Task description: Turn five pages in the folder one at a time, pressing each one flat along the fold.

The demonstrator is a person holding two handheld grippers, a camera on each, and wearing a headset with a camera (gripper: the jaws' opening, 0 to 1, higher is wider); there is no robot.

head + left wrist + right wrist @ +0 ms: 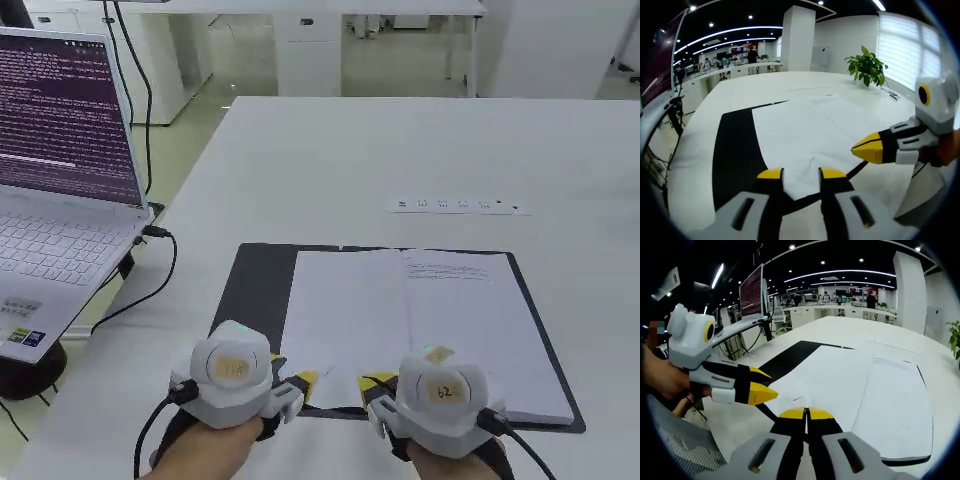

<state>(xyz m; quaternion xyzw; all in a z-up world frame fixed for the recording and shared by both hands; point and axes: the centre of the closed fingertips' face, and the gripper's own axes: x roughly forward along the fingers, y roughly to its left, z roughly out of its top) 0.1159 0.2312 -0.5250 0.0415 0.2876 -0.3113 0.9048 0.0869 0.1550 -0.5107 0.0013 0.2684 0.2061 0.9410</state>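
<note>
A laptop point(60, 200) is sitting at the desk's point(400, 150) left edge. The left claw point(303, 384) is pointing low over the open folder's point(255, 285) near edge, jaws slightly parted and empty. The right claw point(378, 386) is lying alongside, jaws pressed together on nothing.

The laptop point(60, 200) is cut off by the head view's left edge, its screen text too small to read; print on the right page of the folder point(255, 290) is likewise illegible; its near edge hides behind the left gripper point(303, 383) and right gripper point(376, 384); the small strip point(458, 205) on the counter point(330, 150) may be labels.
</note>
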